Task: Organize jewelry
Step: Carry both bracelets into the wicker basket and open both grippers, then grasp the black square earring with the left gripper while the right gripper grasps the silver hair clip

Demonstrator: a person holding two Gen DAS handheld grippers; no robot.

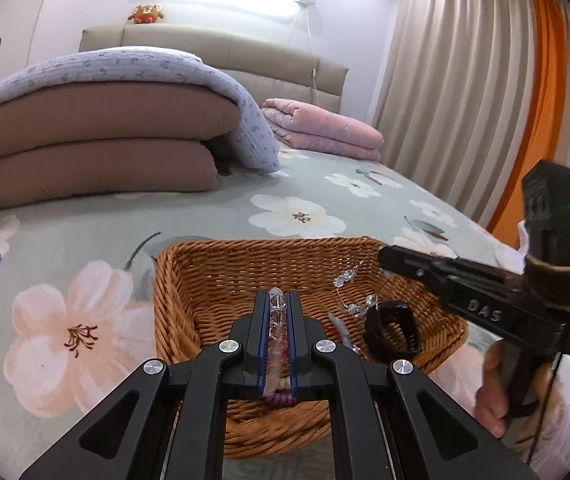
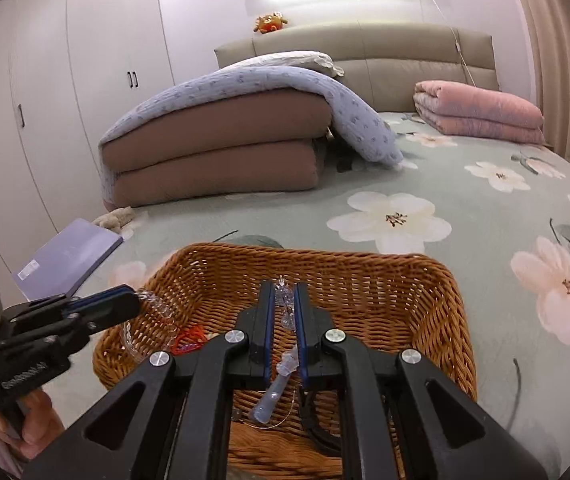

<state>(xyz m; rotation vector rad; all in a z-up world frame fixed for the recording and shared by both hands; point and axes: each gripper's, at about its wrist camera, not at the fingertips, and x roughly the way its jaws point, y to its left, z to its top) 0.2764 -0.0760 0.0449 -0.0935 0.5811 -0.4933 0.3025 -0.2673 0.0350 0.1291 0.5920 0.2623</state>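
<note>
Over the wicker basket [image 1: 189, 280] on the flowered bedspread [image 1: 325, 204], both grippers hang: the left gripper [image 1: 277, 300] is clamped on a clear bead bracelet [image 1: 276, 320], the right gripper [image 2: 283, 292] pinched on a thin crystal chain [image 2: 287, 312]. A black band [image 1: 393, 332] lies inside the basket, by its right wall

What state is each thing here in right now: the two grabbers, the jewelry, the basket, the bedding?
Left gripper: shut on a clear bead bracelet, over the basket.
Right gripper: shut on a thin crystal strand.
Wicker basket: upright on the bed, open-topped.
Black band: lying inside the basket.
Brown quilt: folded, stacked.
Pink quilt: folded.
</note>
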